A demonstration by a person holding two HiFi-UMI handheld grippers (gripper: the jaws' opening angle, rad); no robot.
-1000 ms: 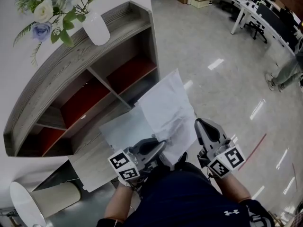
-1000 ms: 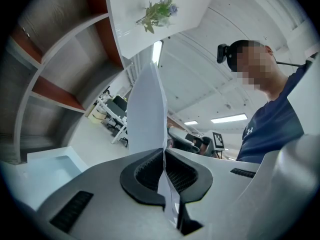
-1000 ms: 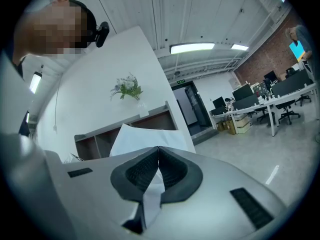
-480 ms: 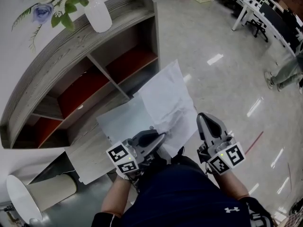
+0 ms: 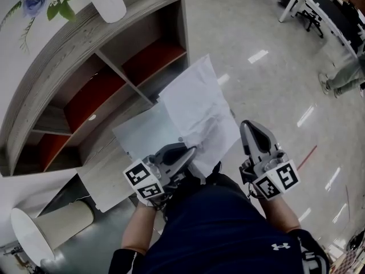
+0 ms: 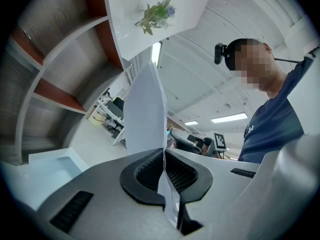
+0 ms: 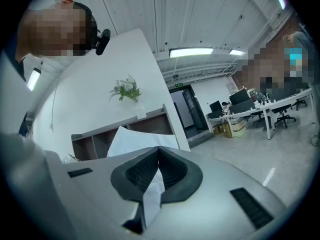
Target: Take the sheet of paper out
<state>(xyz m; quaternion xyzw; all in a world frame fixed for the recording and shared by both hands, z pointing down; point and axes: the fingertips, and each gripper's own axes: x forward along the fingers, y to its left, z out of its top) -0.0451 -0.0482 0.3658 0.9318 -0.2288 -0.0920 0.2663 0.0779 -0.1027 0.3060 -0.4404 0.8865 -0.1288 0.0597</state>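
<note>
In the head view, your left tongs (image 5: pixel 191 151) reach in level from the lower left and are pressed together on the near edge of the sheet of paper (image 5: pixel 197 110). The sheet is out of the shelf unit (image 5: pixel 57 67). It spreads away from you in the air over the glossy floor (image 5: pixel 268 90), creased near the grip. A pale panel (image 5: pixel 142 138) lies under its left side, in front of the shelf unit's red-backed compartments. Your right tongs (image 5: pixel 248 125) point the same way, with their left flank against the sheet's near right corner. A white vase (image 5: pixel 108 1) stands on top of the shelf unit.

In the left gripper view, the left tongs (image 6: pixel 164 156) are clamped on the sheet of paper (image 6: pixel 145 109). It stands edge-on from the line where the two pads meet, and a strip of it shows in the slot below them. The shelf unit (image 6: pixel 60 84) fills the left side.

In the right gripper view, your right tongs (image 7: pixel 159 151) are closed, with their tips meeting. A creased white strip of the sheet of paper (image 7: pixel 147 196) sits in the slot between the pads, so they are pinching it too. More of the sheet shows just beyond the tips, in front of the shelf unit (image 7: pixel 100 134), which has flowers (image 7: pixel 126 90) on top.
</note>
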